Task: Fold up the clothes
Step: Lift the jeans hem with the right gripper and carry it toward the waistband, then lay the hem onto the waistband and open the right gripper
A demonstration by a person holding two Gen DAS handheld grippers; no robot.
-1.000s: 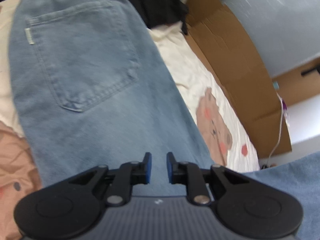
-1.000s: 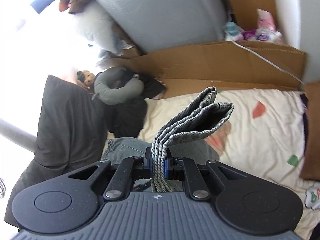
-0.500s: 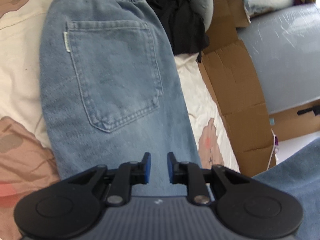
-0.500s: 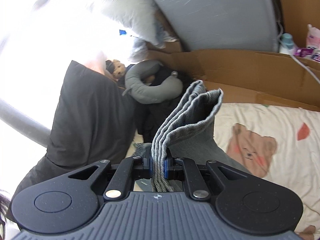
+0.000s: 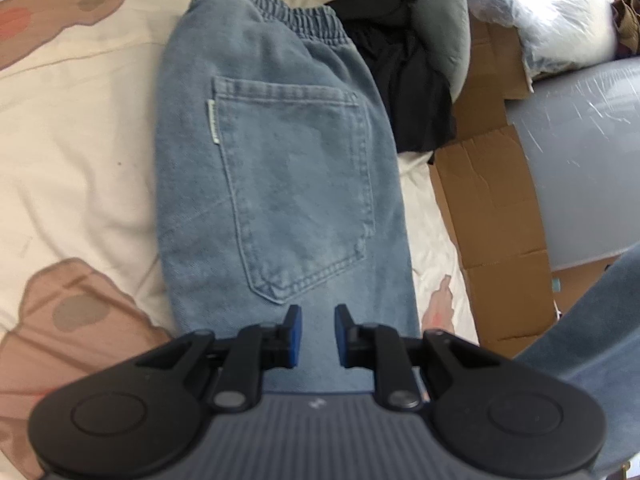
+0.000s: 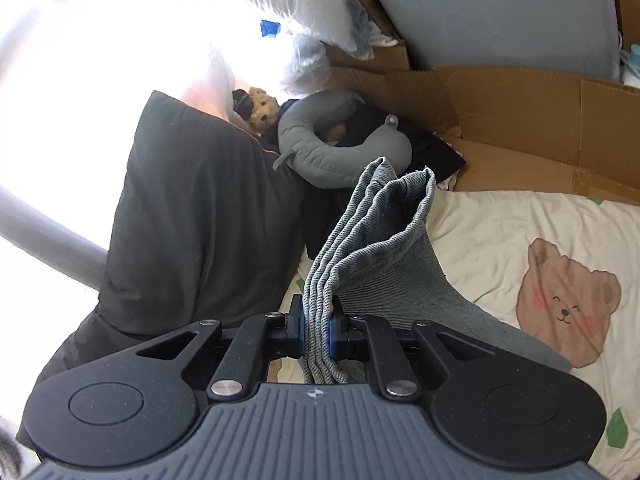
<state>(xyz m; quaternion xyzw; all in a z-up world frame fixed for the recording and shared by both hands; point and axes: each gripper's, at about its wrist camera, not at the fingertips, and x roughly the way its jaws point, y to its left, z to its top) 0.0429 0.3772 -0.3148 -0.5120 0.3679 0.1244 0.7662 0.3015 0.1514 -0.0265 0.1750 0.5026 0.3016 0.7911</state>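
Left wrist view shows your left gripper [image 5: 316, 330] now looking further up the jeans [image 5: 280, 184] than it did a second ago: the elastic waistband [image 5: 272, 12] has come fully into sight at the top, and the back pocket [image 5: 292, 200] sits square in the middle instead of off to the upper left. Its fingers stand apart with nothing between them, hovering just below the pocket's point. The upper part of the jeans lies flat on the bear-print sheet [image 5: 72, 128], waistband toward the dark clothes heap [image 5: 400, 92].

On the right wrist view, your right gripper [image 6: 316, 330] stays clamped on the stacked leg hems [image 6: 372, 224], several denim layers pinched between the blue pads. Over the last second the background has swung: the grey neck pillow [image 6: 332, 148] and dark cushion [image 6: 192, 220] are now straight ahead, where the sheet filled more of the frame before. So you appear to be carrying the leg ends toward the waistband, and the lengthwise fold looks under way but not laid.

Next, I judge, you lay the hems near the waistband while the free gripper steadies the crease. Watch that the layers do not slip apart.
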